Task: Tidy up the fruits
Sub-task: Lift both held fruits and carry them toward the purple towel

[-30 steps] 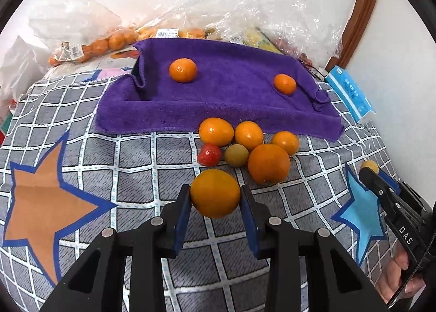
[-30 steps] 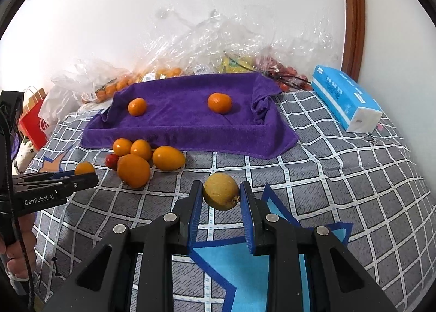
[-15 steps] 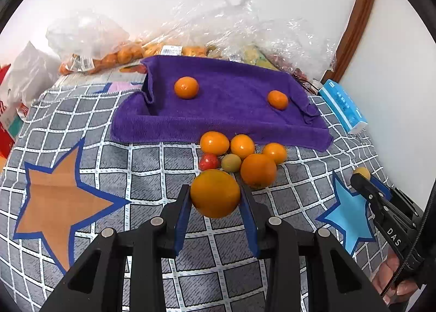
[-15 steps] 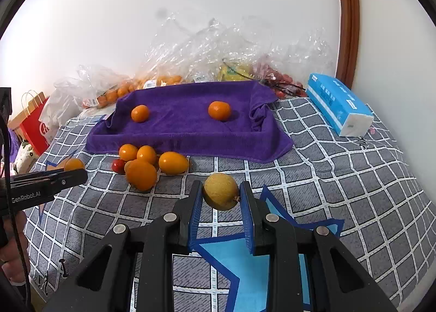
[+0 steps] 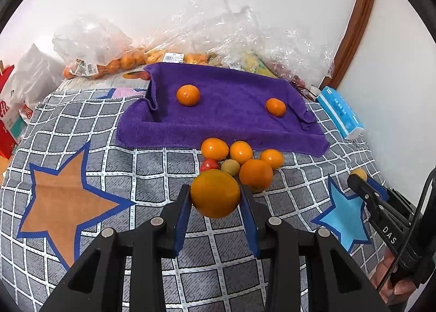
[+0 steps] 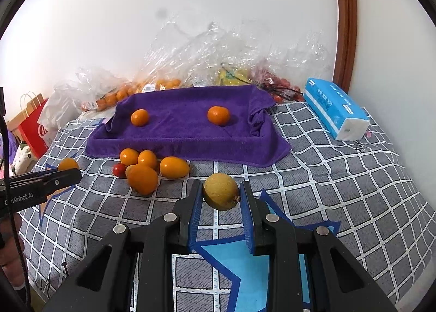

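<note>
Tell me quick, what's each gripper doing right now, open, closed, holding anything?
Left gripper: closed on a large orange, held above the bedspread.
Right gripper: closed on a yellow lemon.

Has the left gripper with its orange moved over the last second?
Yes. In the left wrist view the purple towel sits lower and looks smaller, so the left gripper, shut on its orange, has risen and pulled back.

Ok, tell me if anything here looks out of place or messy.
The purple towel sits askew, its right corner bunched into folds. Among the loose oranges lies one small red fruit, the odd one in that cluster. Nothing looks spilled or damaged; the left gripper holds an orange, the right gripper a yellow fruit.
</note>
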Motion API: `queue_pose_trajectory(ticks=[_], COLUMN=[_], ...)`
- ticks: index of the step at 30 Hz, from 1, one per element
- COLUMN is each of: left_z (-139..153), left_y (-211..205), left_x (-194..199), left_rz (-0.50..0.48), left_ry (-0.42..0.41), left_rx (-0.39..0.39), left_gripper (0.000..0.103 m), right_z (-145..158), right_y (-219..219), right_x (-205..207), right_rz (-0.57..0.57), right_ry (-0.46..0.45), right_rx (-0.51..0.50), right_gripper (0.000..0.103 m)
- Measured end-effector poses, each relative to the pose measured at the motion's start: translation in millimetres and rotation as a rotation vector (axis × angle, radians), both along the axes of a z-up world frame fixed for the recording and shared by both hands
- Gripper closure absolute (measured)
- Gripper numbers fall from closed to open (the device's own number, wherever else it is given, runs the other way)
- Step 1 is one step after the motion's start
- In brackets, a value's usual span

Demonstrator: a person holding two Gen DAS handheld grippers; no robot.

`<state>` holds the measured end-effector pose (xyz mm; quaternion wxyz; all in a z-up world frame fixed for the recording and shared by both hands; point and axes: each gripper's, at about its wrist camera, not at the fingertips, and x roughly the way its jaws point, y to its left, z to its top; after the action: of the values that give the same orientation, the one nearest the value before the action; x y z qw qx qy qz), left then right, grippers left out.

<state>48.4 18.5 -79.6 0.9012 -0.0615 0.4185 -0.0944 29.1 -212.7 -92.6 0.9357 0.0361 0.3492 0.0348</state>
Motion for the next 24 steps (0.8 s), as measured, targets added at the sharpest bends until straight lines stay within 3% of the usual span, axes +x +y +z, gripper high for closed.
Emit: queue_pose_trajectory(ticks=[24], left_z=[12.7], left_y=[4.0], left_x=[20.9], left_rz=[0.019], left_ry=[-0.015], left_rx=[-0.006], left_gripper=[0.069], right_z=[23.8], right_y=[0.4], right_x=[30.1], right_rz=[-0.026], right_ry=[-0.028], right_rx=[0.007], right_gripper=[0.076])
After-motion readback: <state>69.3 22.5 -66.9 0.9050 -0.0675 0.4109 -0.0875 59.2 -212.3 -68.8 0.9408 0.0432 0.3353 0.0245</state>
